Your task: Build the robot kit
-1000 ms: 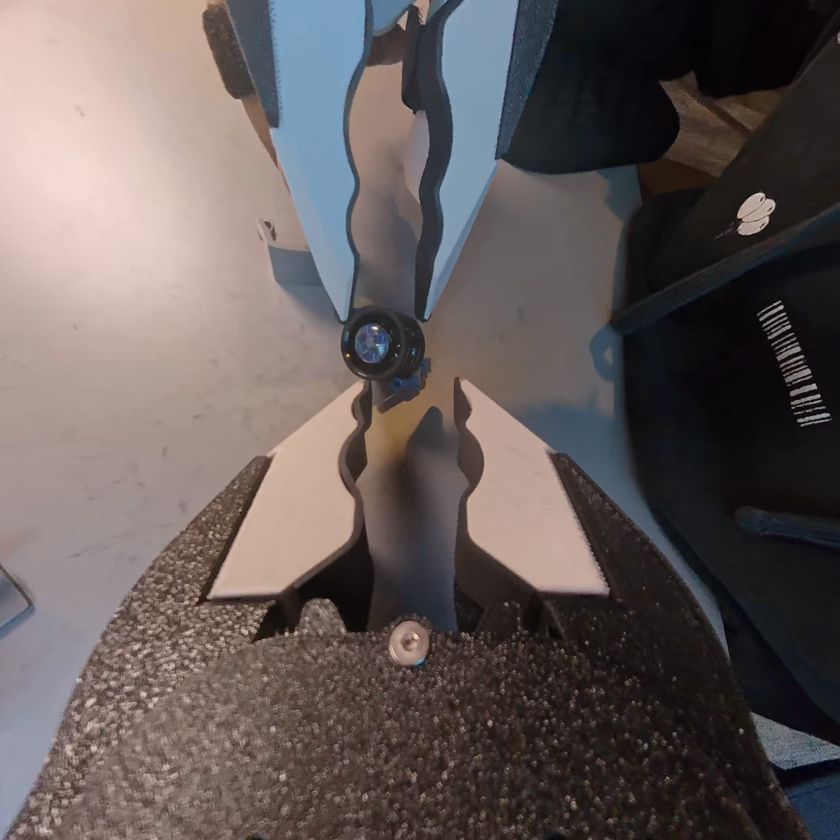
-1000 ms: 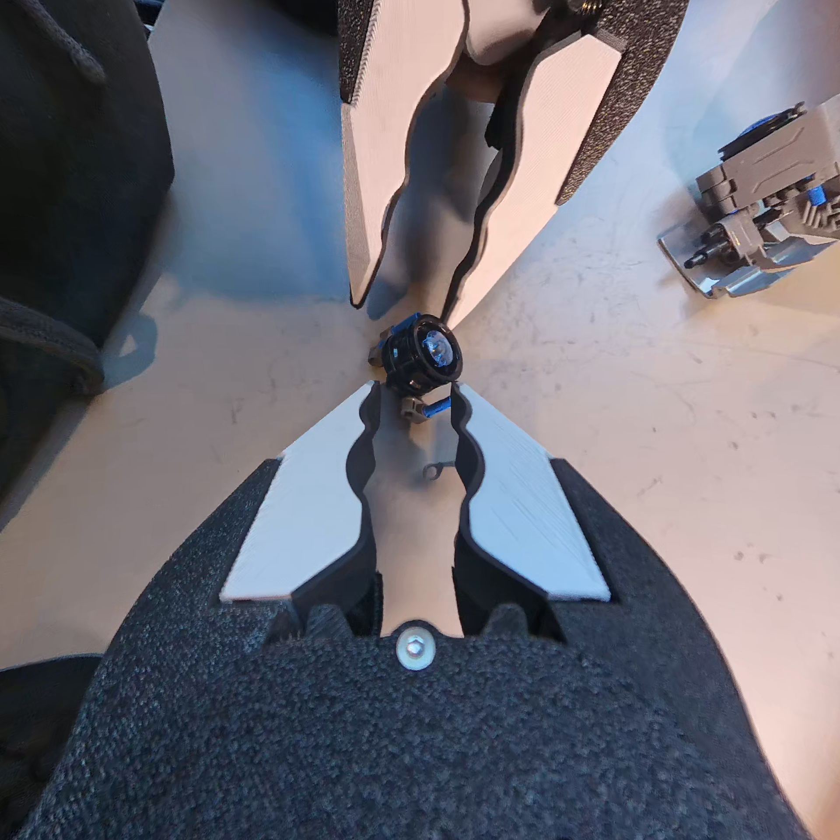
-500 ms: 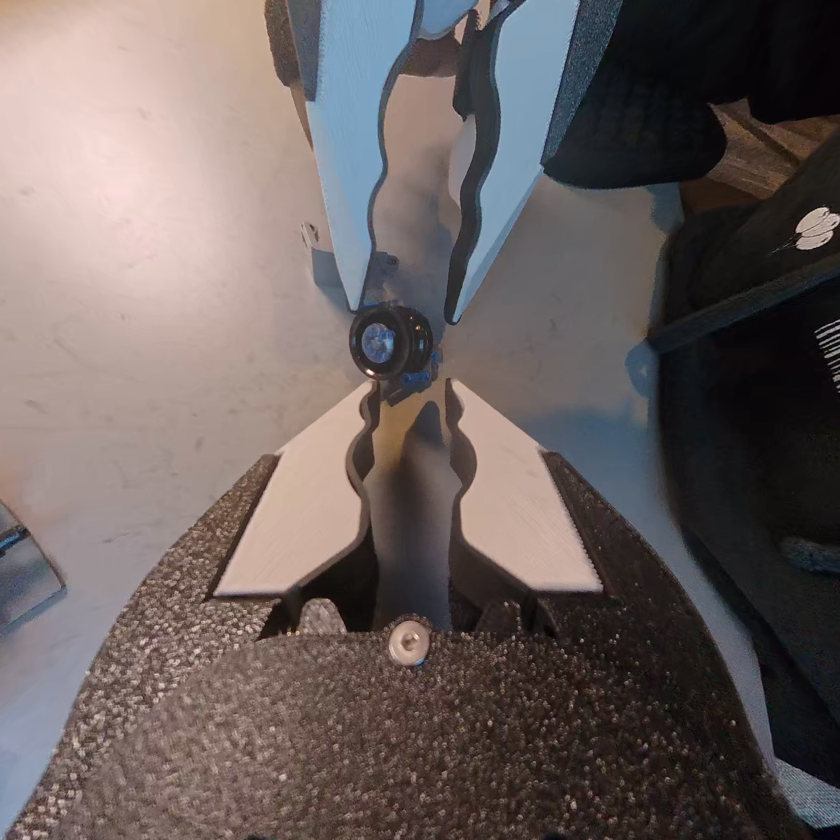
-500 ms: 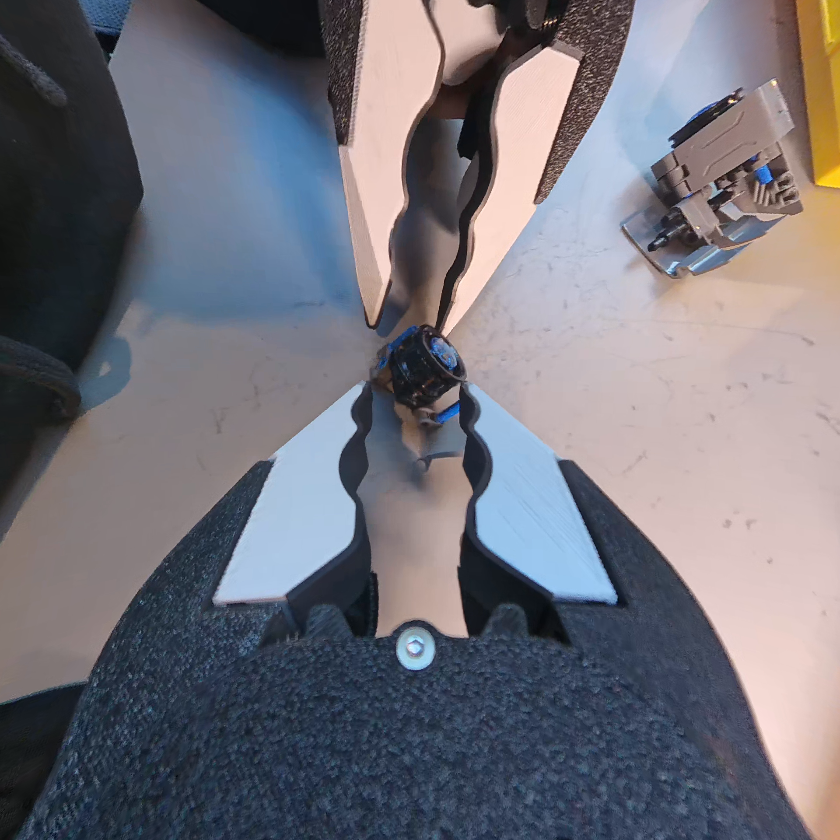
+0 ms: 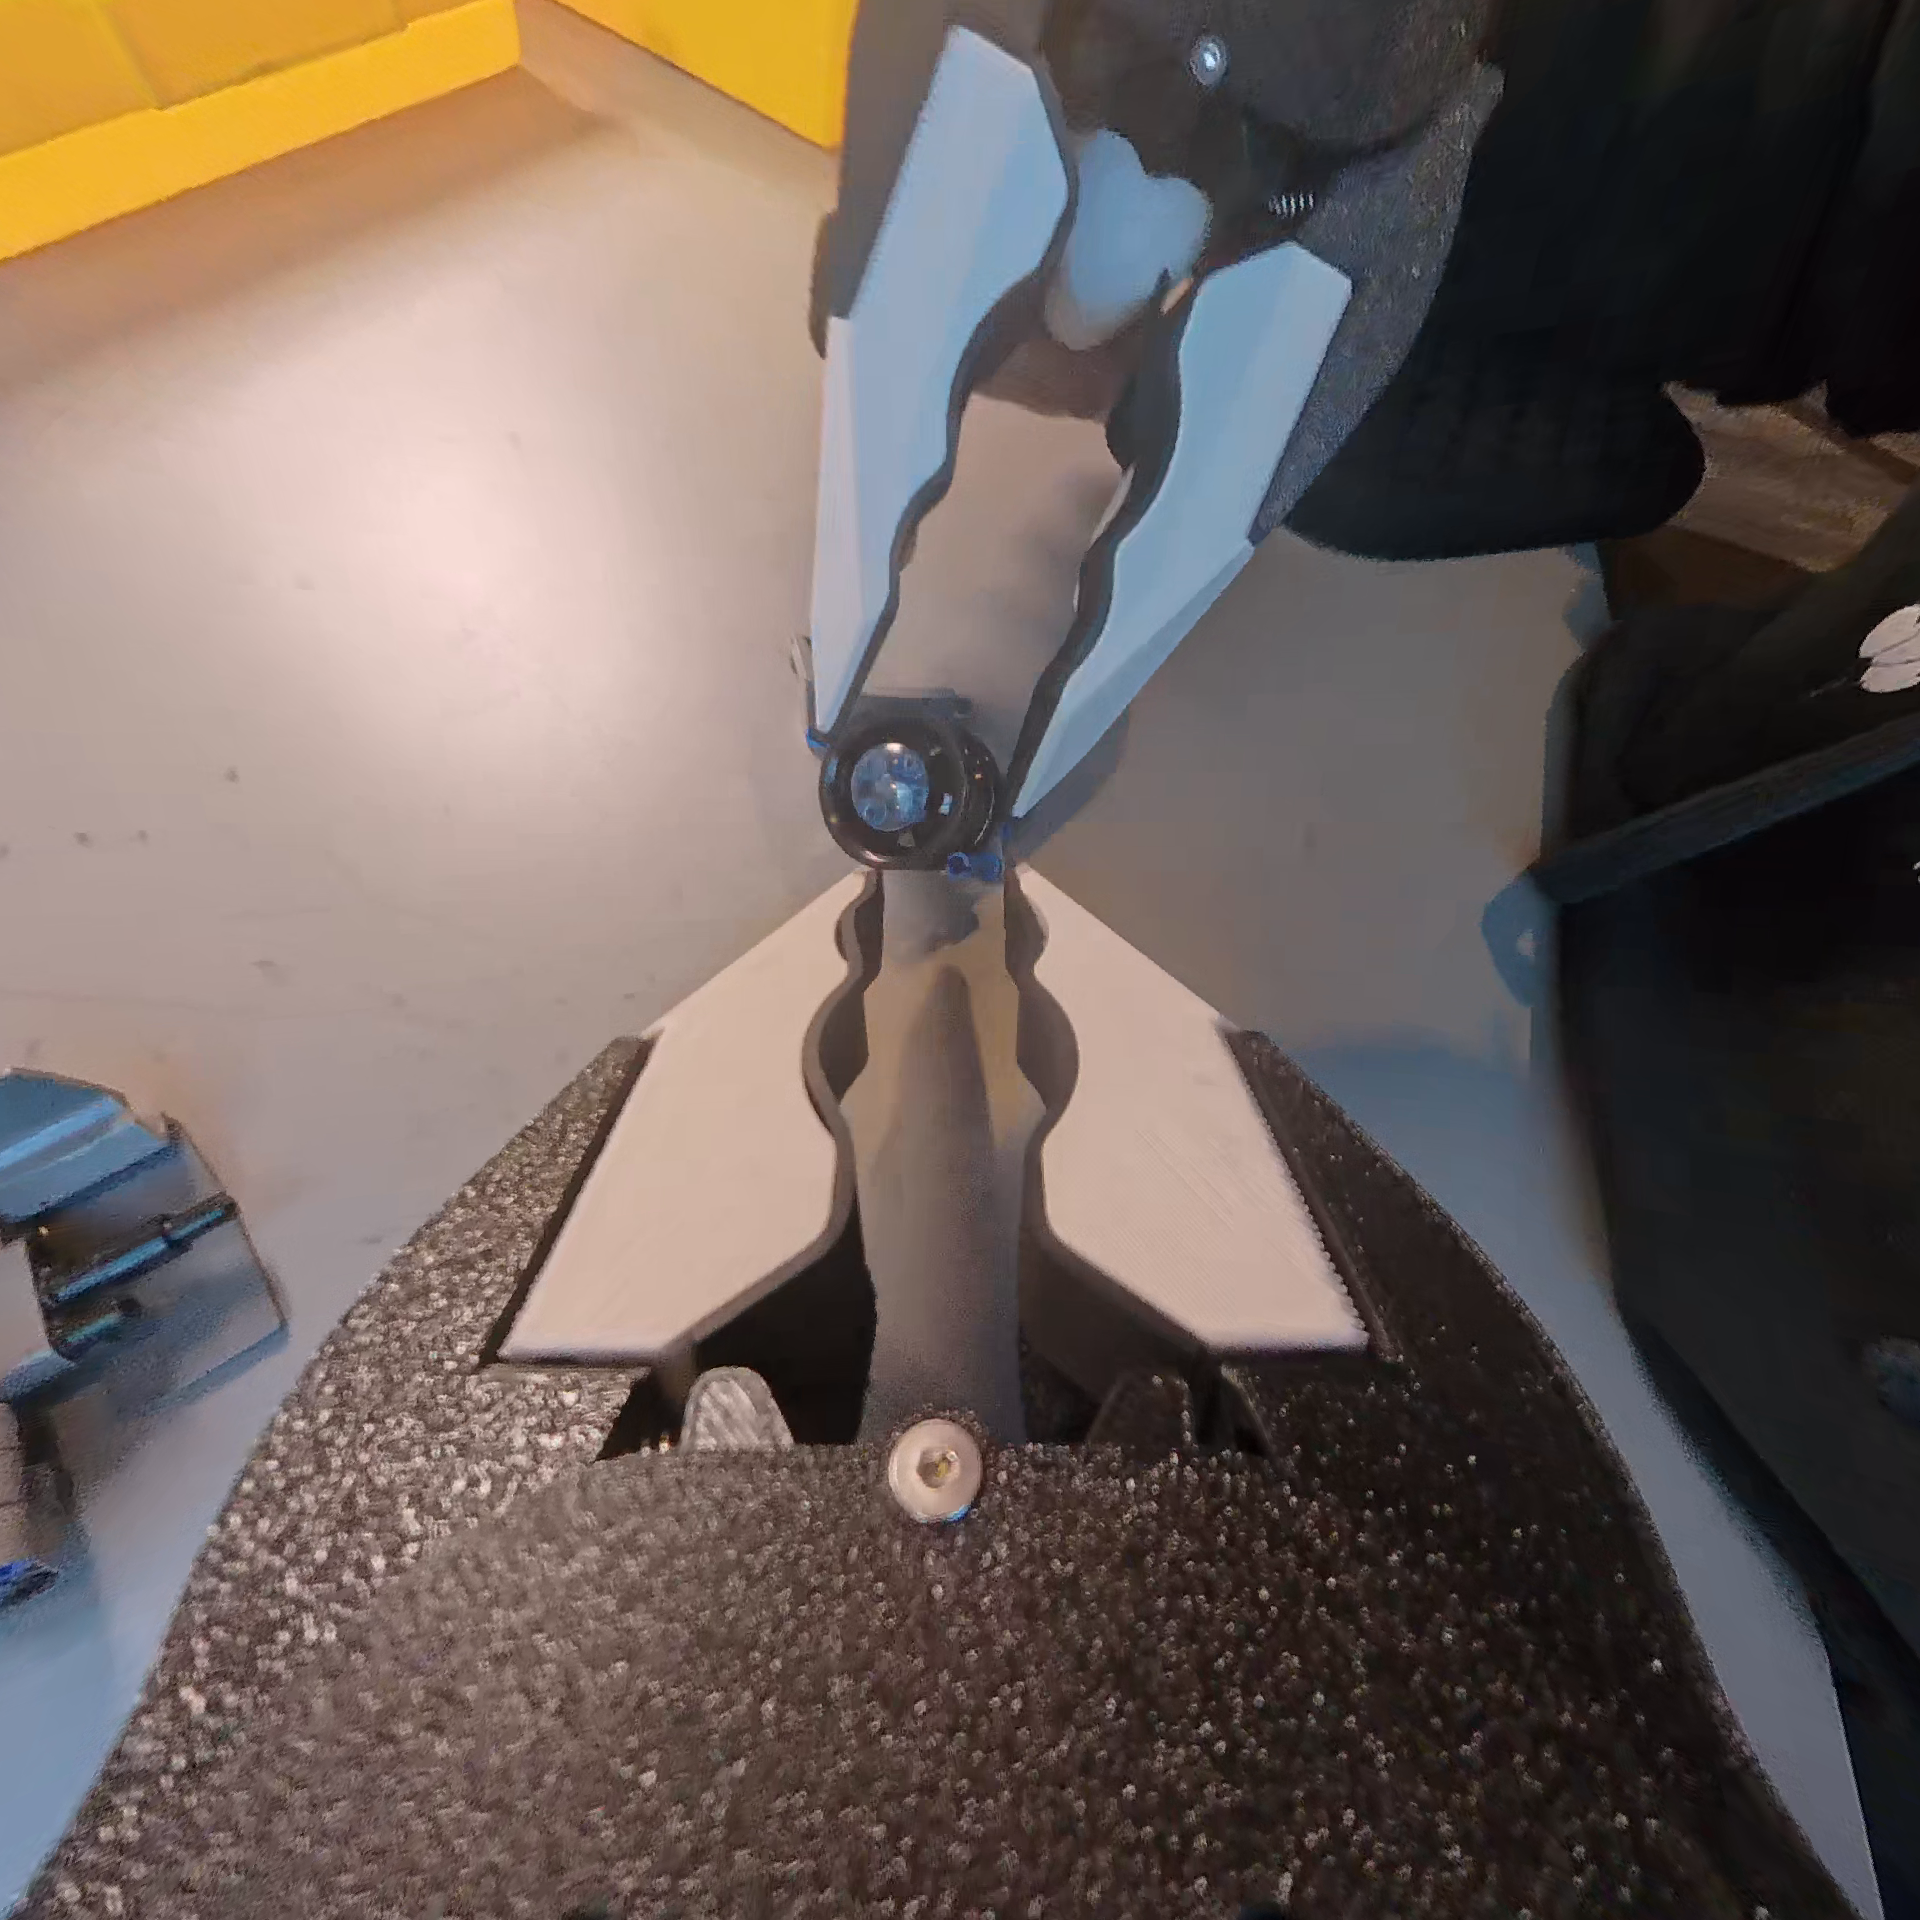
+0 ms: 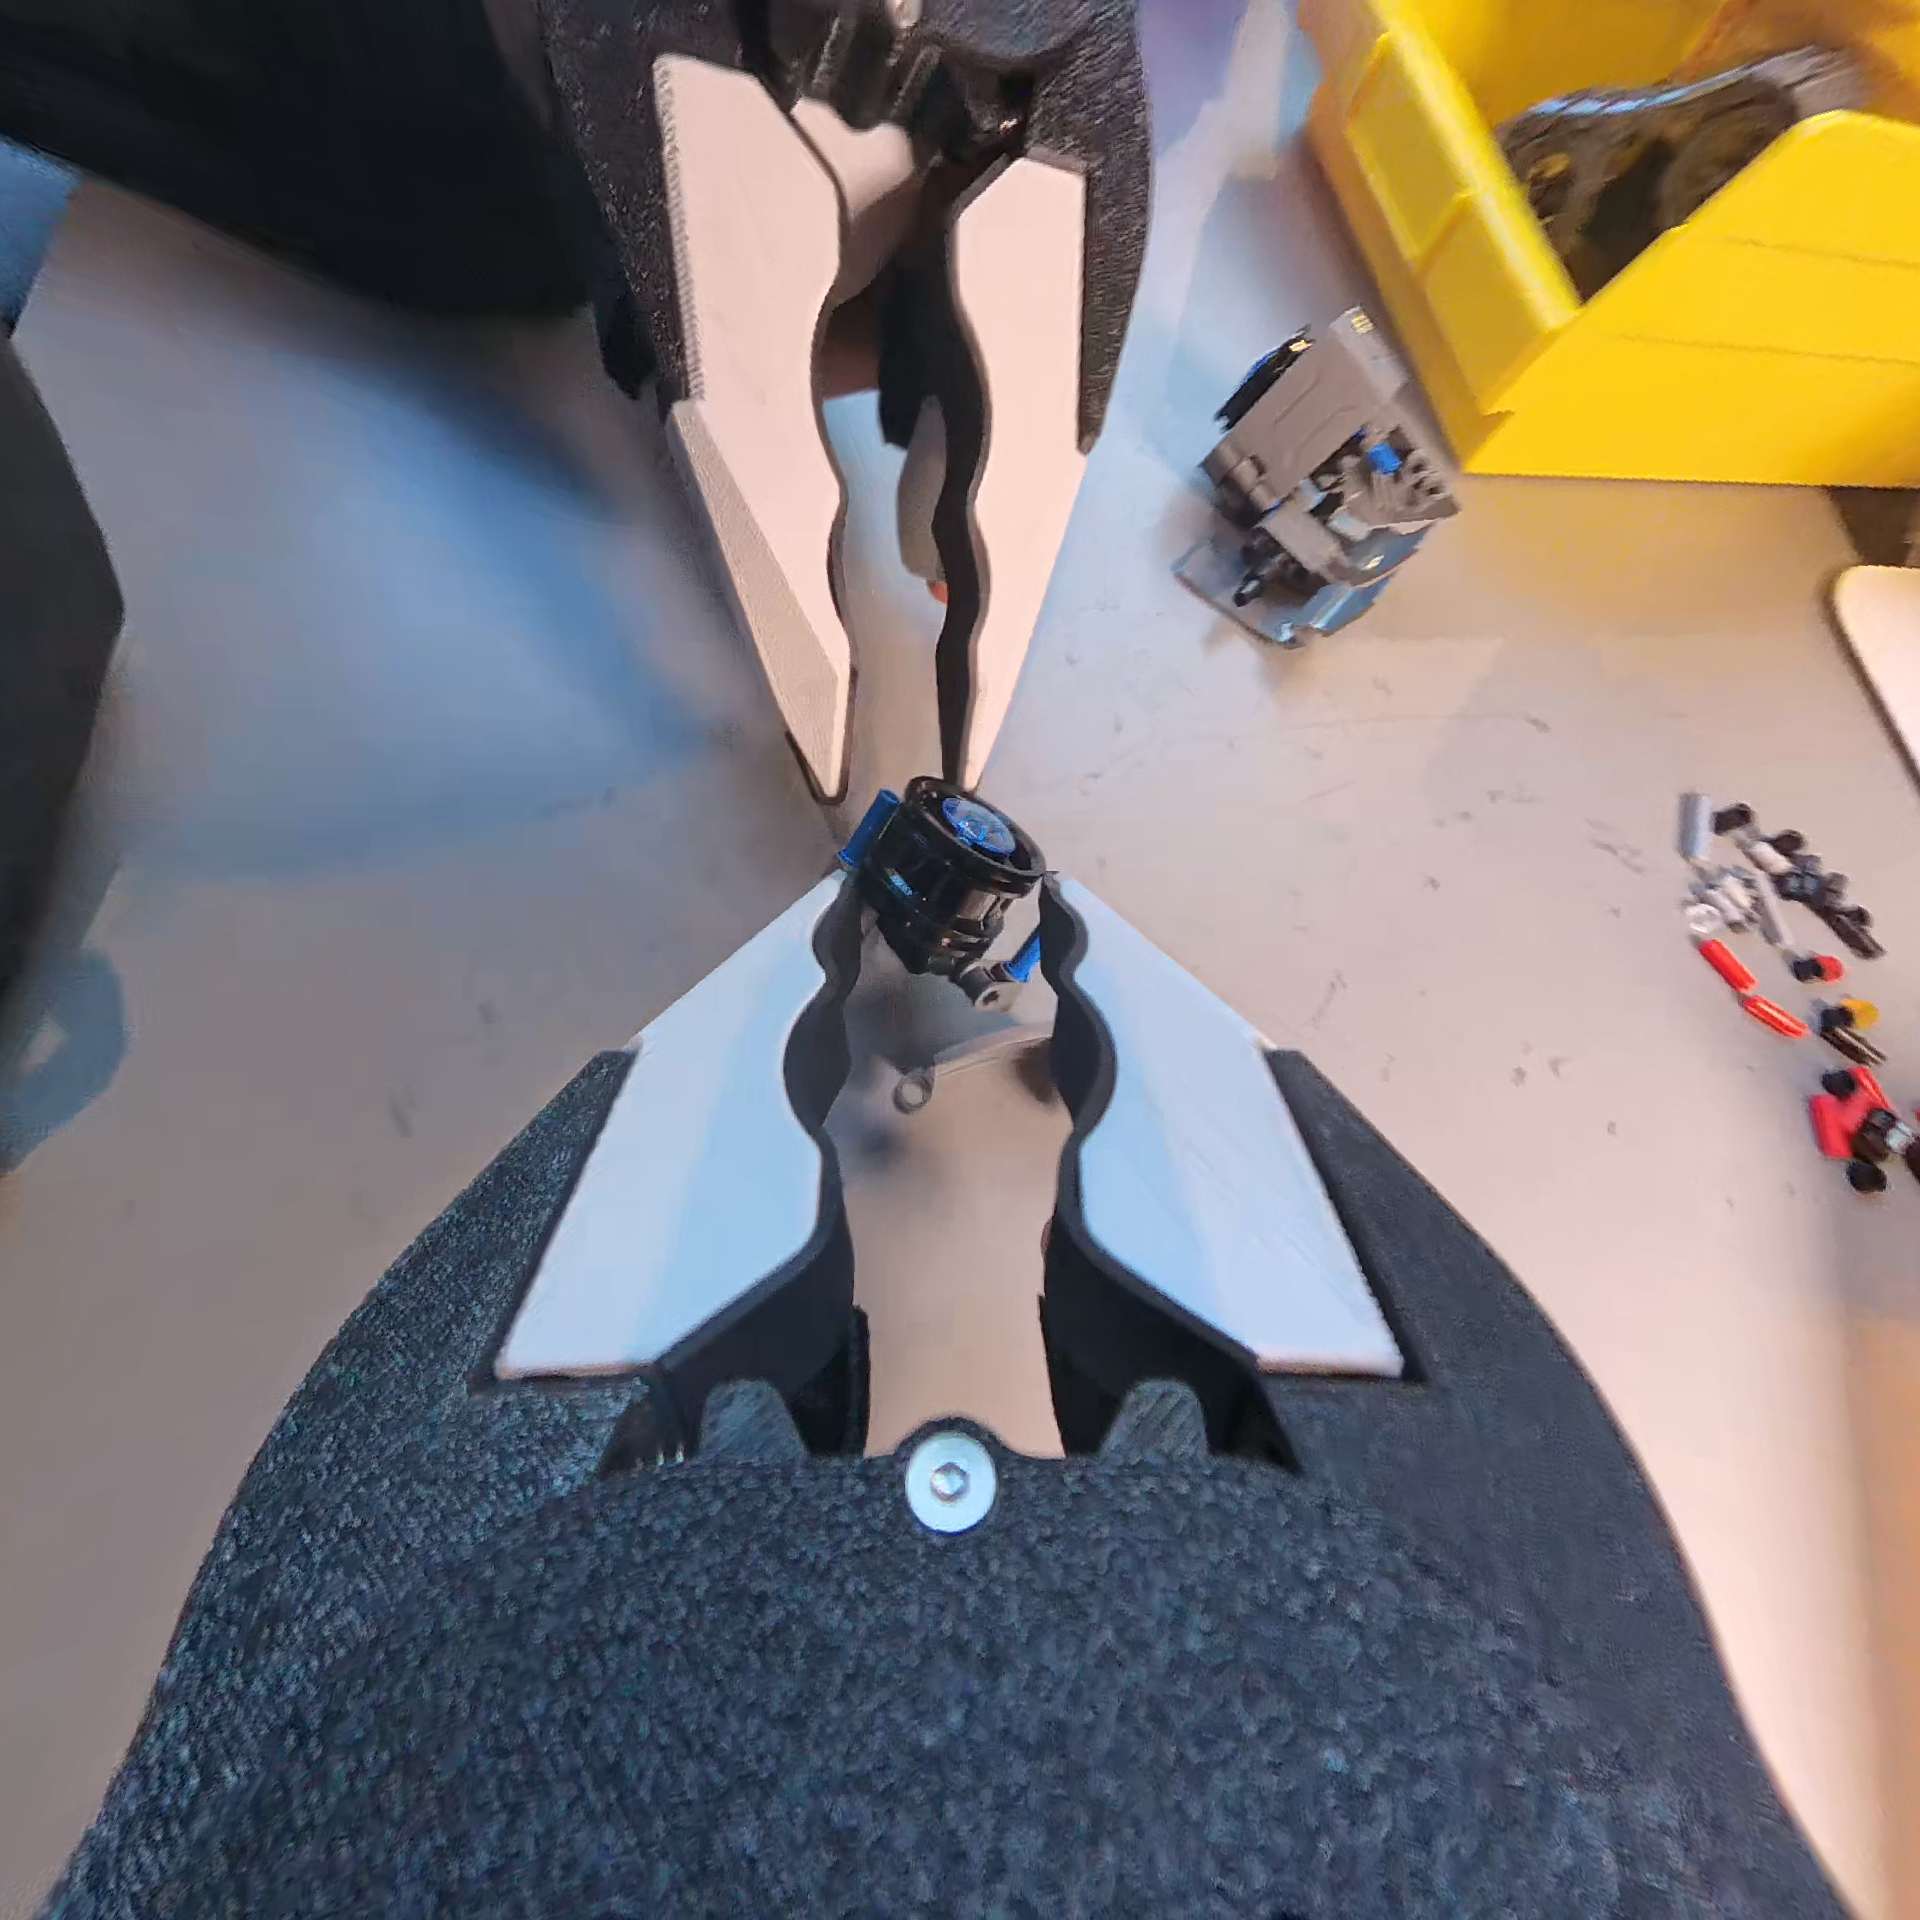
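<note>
Since a second before, both views had swung, bringing yellow bins (image 6: 1683,312) into sight. My right tool (image 6: 940,883) gripped the black round part (image 6: 951,883) above the bench (image 6: 1351,831); my left tool (image 5: 935,878), slightly parted, faced it. Loose small pieces (image 6: 1787,935) lay rightward.

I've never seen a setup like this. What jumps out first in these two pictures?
A small black round part with blue pins sits in mid-frame, pinched between the tips of the right hand-held gripper, above a pale scuffed table. The left hand-held gripper points at it from the opposite side, just short of it. Bright yellow bins stand at the table's far edge, with a grey brick-built block before them and small red and black pieces scattered nearby.
</note>
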`<state>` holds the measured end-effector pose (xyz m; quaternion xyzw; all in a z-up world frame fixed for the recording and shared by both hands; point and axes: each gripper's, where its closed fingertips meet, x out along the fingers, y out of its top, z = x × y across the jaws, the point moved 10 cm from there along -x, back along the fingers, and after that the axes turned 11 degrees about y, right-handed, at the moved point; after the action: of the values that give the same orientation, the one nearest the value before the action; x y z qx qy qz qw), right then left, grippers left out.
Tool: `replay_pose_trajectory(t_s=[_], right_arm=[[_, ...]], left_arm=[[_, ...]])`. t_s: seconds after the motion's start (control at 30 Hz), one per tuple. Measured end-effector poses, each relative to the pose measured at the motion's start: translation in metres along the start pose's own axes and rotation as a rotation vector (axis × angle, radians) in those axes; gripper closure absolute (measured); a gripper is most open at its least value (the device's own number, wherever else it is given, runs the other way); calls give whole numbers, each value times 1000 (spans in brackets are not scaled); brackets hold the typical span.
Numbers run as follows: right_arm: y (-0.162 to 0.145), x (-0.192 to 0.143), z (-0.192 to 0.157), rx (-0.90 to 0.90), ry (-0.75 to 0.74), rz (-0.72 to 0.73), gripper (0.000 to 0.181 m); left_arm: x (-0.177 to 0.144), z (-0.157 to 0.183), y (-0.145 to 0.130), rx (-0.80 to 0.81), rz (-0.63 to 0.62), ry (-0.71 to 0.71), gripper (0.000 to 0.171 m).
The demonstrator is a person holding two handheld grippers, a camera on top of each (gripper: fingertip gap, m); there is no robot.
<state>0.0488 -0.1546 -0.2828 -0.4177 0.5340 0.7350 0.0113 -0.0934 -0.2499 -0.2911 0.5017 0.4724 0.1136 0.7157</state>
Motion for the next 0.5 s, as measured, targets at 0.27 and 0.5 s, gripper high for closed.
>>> replay_pose_trajectory(t_s=[0.27, 0.5], right_arm=[[-6, 6, -33, -76, -205, -1, 148], [-8, 6, -39, -83, -173, 34, 148]], left_arm=[[9, -1, -3, -172, -33, -89, 125], [16, 9, 4, -90, -62, -36, 140]])
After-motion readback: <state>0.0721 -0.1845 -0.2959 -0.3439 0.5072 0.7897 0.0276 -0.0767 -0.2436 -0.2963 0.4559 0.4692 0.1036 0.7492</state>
